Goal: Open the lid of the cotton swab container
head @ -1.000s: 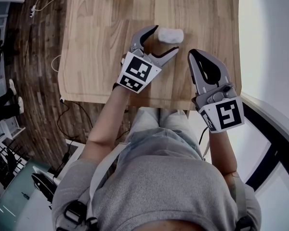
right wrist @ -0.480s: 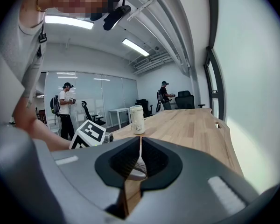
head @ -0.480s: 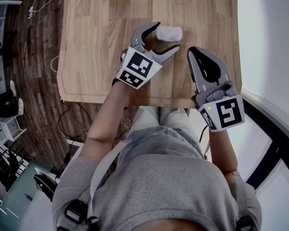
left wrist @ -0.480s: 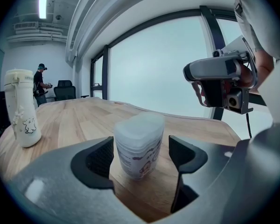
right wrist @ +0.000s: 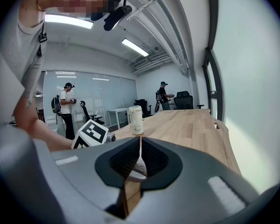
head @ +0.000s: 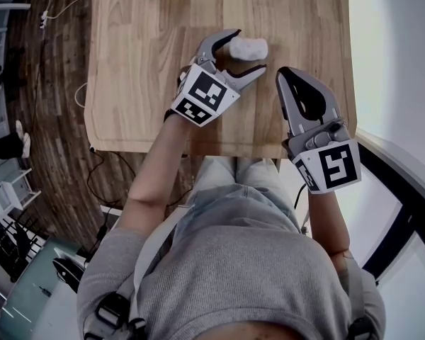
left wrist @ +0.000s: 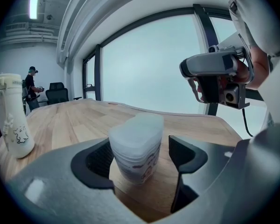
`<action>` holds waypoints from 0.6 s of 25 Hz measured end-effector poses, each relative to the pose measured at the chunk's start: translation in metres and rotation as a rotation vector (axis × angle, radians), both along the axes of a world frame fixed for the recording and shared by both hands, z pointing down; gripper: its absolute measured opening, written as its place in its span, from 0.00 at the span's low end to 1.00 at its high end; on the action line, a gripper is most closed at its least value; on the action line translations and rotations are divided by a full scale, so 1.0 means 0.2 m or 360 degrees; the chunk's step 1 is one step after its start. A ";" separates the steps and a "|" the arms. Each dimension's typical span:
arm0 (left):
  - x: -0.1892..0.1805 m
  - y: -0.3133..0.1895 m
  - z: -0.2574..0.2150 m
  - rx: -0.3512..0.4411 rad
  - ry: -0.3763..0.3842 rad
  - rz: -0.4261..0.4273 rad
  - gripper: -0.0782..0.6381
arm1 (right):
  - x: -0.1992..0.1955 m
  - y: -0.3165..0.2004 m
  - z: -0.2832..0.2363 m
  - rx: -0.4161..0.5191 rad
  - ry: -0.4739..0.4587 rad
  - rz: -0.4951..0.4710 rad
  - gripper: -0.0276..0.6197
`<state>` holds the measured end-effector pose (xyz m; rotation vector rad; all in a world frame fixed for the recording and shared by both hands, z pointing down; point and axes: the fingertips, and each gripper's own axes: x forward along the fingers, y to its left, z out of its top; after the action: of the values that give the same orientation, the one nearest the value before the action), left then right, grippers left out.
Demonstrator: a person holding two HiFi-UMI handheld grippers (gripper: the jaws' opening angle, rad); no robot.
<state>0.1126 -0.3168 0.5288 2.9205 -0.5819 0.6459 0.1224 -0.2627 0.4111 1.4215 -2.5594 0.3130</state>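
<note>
Movement over the last second belongs to the left gripper (head: 245, 52) alone: it has edged forward across the table (head: 142, 62) and rolled a little, so that the cotton swab container (left wrist: 135, 146), upright on the wood, now stands between its jaws instead of just off their tips. Those jaws are spread wide; the left pad sits just beside the container's wall and the right pad is clearly apart, so nothing is clamped yet. The translucent lid (left wrist: 139, 127) is on. The right gripper (head: 286, 78) has kept its place nearby, jaws together and empty. Closing to steady the body looks like the next step, leaving the lid to the right.
</note>
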 end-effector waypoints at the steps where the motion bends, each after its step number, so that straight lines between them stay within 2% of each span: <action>1: 0.00 0.01 0.01 -0.0004 -0.0015 0.0018 0.62 | 0.00 0.00 0.00 -0.0001 0.0000 0.0001 0.06; 11: 0.03 0.01 0.05 -0.0011 -0.0073 0.0110 0.61 | 0.00 0.00 0.00 -0.0009 0.0002 -0.0006 0.06; 15: 0.02 0.00 0.05 0.0004 -0.0087 0.0099 0.52 | 0.01 0.00 0.01 -0.0015 -0.0001 0.0003 0.06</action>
<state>0.1164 -0.3174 0.5386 2.9419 -0.4991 0.7347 0.1241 -0.2636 0.4121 1.4207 -2.5540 0.3256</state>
